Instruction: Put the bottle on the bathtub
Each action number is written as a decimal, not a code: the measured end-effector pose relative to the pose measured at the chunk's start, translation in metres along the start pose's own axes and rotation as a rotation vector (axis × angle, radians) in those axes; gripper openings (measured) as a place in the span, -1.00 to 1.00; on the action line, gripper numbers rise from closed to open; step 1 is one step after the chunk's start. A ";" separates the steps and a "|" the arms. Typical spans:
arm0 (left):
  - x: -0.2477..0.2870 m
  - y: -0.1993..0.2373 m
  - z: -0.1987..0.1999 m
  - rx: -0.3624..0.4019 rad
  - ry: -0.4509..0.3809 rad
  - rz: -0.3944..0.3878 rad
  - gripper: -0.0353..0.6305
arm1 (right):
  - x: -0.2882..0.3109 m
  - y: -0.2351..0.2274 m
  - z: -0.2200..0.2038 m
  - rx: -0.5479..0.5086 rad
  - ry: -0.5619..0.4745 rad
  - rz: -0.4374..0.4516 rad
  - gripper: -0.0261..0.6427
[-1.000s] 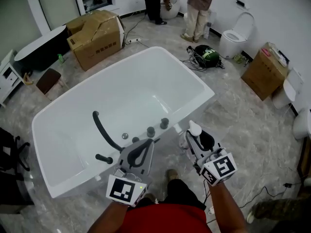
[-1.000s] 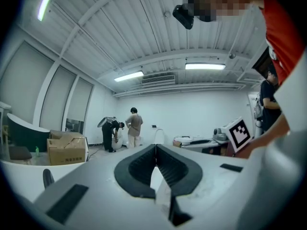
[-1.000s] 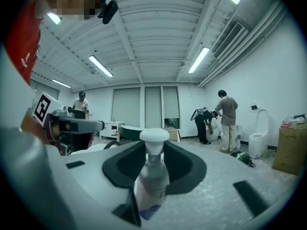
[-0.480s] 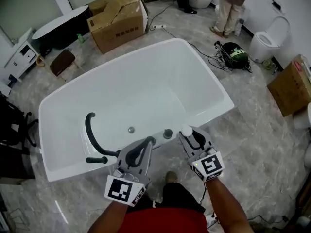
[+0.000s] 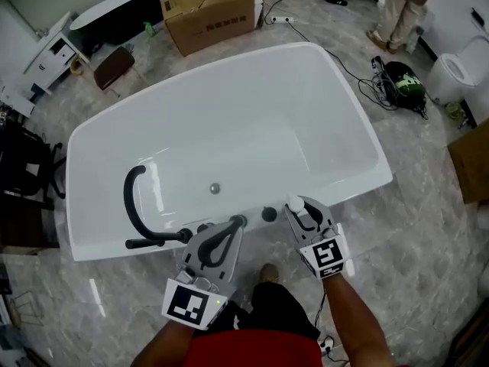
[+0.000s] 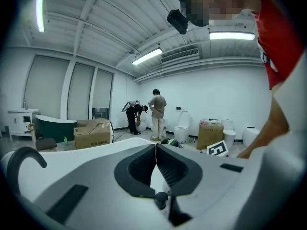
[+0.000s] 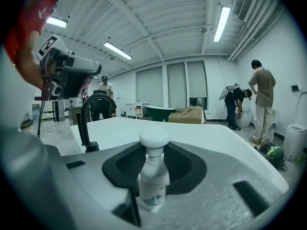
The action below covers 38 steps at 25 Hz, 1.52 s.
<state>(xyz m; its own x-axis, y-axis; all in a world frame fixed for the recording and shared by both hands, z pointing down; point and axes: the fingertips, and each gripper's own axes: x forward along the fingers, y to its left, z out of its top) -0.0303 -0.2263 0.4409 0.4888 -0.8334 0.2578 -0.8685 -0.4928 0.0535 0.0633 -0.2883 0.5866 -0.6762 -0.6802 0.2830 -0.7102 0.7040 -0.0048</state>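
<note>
Right tongs (image 5: 302, 209) are the ones doing the work here: the jaws are closed around the body of the bottle (image 7: 153, 176), white cap on top, long axis standing straight up between the pads.

Where is it? Right at the bathtub's (image 5: 348, 192) near rim, on the person's side, just to the right of the round black knob (image 5: 269, 213) set in that ledge. The black faucet (image 5: 134, 197) arches up further left along the same rim.

Left tongs (image 5: 236, 223) are pressed tight together with nothing in them, tips resting over that near rim to the left of the knob, so they are no part of this.

The ledge lies directly beneath and just ahead of the bottle, so I'd judge this a short straight drop, base first, keeping it upright. Whether the base already touches the rim, no view shows. The ledge is narrow, so tipping into the bathtub is the risk.
</note>
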 end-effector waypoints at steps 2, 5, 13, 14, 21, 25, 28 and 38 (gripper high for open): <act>0.002 0.003 -0.003 0.002 0.015 0.011 -0.86 | 0.006 -0.003 -0.007 0.007 0.009 0.011 -0.58; 0.003 0.005 -0.008 -0.002 0.033 0.024 -0.86 | 0.011 -0.001 -0.018 0.009 0.028 0.032 -0.58; 0.007 -0.006 -0.016 0.010 0.065 0.019 -0.86 | 0.013 0.005 -0.022 -0.024 0.005 0.059 -0.57; 0.007 -0.007 -0.017 0.012 0.067 0.017 -0.86 | 0.013 0.005 -0.022 -0.030 0.001 0.058 -0.57; 0.008 -0.018 -0.017 0.014 0.063 0.008 -0.86 | 0.009 0.011 -0.025 -0.055 0.006 0.084 -0.33; 0.008 -0.022 -0.015 0.006 0.054 0.003 -0.86 | -0.005 0.000 -0.017 -0.016 -0.010 0.044 -0.26; 0.002 -0.024 -0.011 -0.003 0.040 -0.005 -0.86 | -0.019 -0.001 0.003 0.017 -0.037 0.025 -0.26; -0.038 -0.037 0.018 0.014 -0.057 -0.056 -0.86 | -0.096 0.045 0.112 0.071 -0.230 -0.029 -0.62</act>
<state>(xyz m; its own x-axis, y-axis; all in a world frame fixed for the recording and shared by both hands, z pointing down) -0.0151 -0.1808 0.4116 0.5411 -0.8170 0.1993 -0.8384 -0.5425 0.0527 0.0744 -0.2147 0.4516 -0.6763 -0.7343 0.0586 -0.7365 0.6728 -0.0700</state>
